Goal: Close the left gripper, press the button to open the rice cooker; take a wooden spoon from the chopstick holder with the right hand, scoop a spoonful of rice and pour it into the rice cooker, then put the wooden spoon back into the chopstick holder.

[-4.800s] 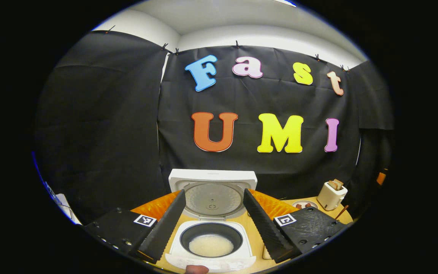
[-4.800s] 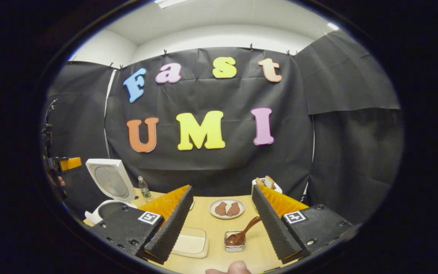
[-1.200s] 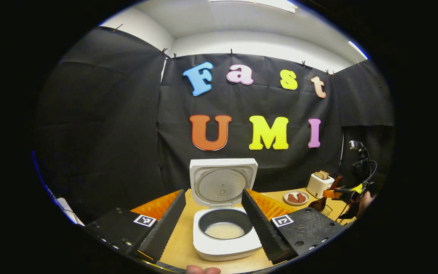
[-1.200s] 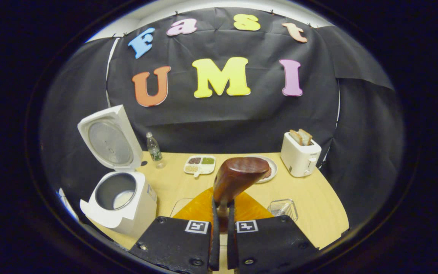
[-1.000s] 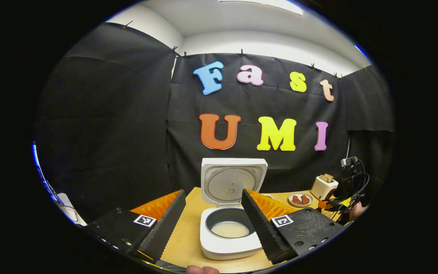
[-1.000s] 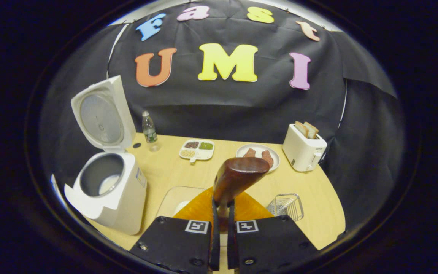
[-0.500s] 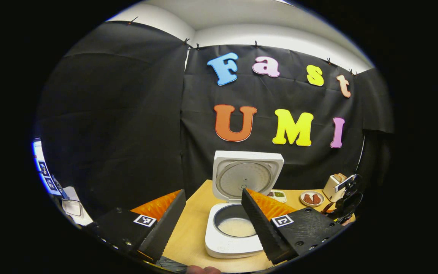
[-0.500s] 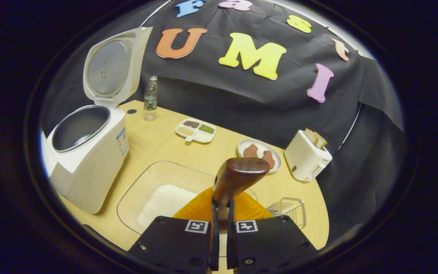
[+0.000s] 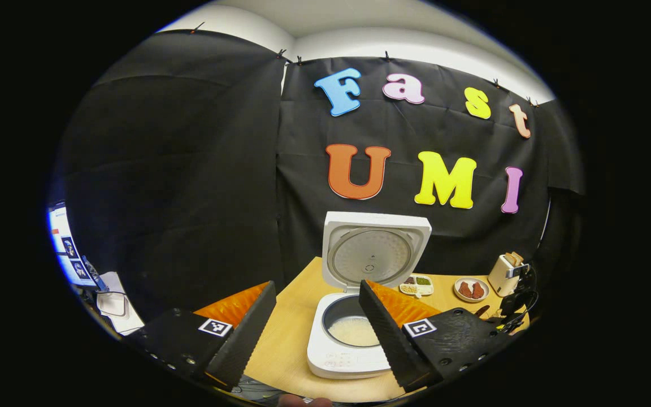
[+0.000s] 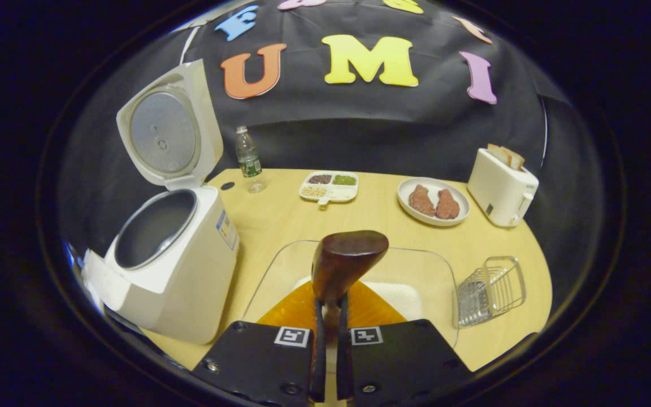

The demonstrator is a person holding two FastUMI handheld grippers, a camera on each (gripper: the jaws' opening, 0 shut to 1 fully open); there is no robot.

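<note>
The white rice cooker (image 9: 354,345) stands with its lid (image 9: 375,251) raised, and some rice lies in its dark pot. My left gripper (image 9: 314,336) is open and hangs back from the cooker's front, nothing between its fingers. My right gripper (image 10: 329,308) is shut on the handle of the brown wooden spoon (image 10: 348,260), whose bowl sticks up ahead. The spoon hovers over the clear rice dish (image 10: 416,265), with white rice (image 10: 402,294) showing beside the fingers. To its left stands the rice cooker (image 10: 173,277). The wire chopstick holder (image 10: 489,291) lies on its side at the right.
On the wooden table (image 10: 376,223) stand a water bottle (image 10: 248,155), a divided dish of grains (image 10: 329,186), a plate with two meat pieces (image 10: 433,202) and a white toaster with bread (image 10: 503,186). The right gripper (image 9: 515,302) appears far right in the left gripper view.
My right gripper has swung left and levelled with the spoon, now above the rice dish. My left gripper drifted left and back from the cooker, still open.
</note>
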